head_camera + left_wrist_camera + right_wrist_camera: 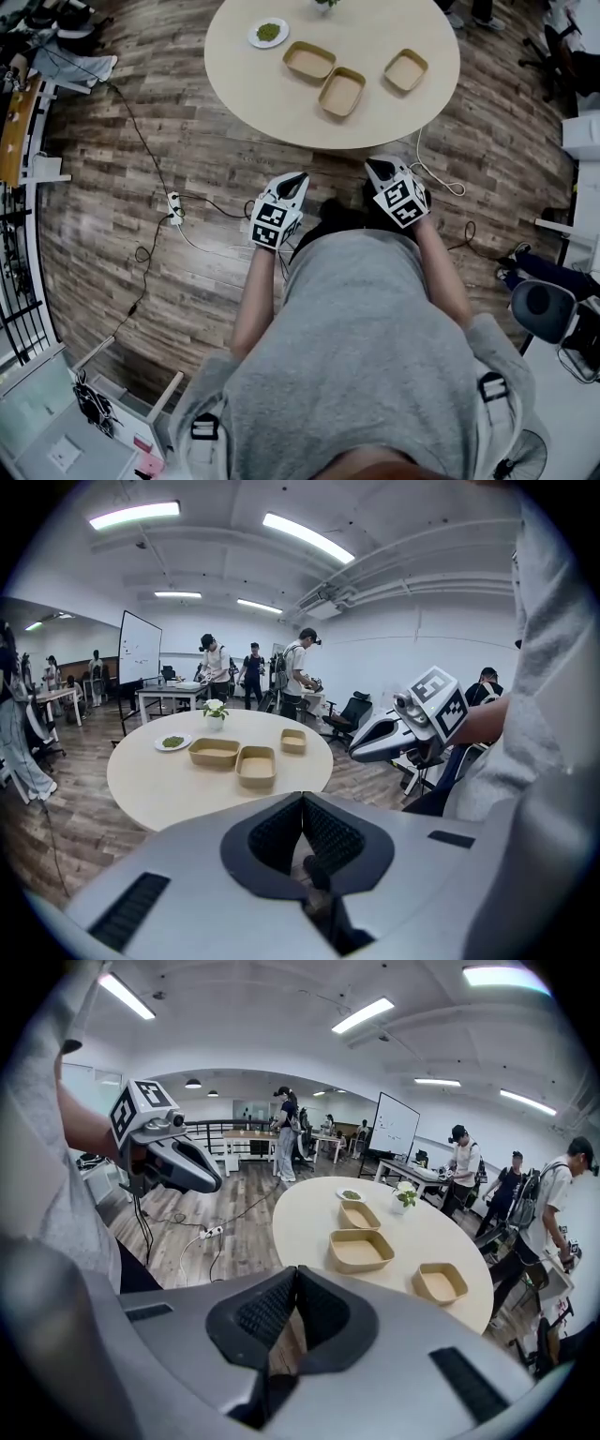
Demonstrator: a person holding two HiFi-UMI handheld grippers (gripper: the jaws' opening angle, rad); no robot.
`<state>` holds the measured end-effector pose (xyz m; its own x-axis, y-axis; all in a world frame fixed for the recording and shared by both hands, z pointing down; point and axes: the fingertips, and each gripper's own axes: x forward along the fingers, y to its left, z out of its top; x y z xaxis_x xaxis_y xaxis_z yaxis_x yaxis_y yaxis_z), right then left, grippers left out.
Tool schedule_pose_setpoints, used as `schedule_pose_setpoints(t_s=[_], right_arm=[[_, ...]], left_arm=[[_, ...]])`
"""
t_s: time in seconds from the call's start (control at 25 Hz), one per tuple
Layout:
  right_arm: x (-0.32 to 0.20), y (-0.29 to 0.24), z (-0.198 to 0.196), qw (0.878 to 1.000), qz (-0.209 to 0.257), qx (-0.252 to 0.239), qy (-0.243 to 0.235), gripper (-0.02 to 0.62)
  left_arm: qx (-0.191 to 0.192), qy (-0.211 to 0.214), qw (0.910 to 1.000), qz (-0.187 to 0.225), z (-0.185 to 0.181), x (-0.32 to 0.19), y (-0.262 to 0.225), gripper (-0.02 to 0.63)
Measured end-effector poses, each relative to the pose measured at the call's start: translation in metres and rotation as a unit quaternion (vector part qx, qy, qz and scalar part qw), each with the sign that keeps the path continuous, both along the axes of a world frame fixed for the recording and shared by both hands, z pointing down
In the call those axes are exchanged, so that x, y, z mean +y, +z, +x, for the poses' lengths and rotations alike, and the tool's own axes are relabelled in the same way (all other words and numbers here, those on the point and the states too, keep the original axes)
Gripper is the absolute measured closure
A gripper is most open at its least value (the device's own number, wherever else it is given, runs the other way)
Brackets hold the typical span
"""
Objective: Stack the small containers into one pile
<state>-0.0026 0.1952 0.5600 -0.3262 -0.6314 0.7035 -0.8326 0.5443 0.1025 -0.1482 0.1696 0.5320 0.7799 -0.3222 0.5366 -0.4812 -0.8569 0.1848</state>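
Containers (341,91) sit empty, unstacked; jaws of left gripper (297,178) and right gripper (374,165) pressed together.

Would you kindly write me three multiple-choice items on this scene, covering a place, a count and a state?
1. Where is the white plate?
A. on the floor
B. on the round table, beside the tan containers
C. inside a container

2. How many tan containers are on the table?
A. two
B. three
C. five

3. How are the left claw and the right claw?
A. both wide open
B. both shut on containers
C. both shut, empty

Answers:
1 B, the plate lies on the tabletop next to the leftmost container.
2 B, three separate containers show, none stacked.
3 C, each gripper view shows the pads together with nothing between.
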Motion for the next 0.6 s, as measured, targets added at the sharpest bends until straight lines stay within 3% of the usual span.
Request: schedule_pose_setpoints(t_s=[0.6], right_arm=[[-0.030, 0.028, 0.013, 1.000, -0.012, -0.012, -0.017, 0.589]], left_arm=[[-0.018, -0.022, 0.9996, 0.003, 0.005, -0.028, 0.016, 0.588]])
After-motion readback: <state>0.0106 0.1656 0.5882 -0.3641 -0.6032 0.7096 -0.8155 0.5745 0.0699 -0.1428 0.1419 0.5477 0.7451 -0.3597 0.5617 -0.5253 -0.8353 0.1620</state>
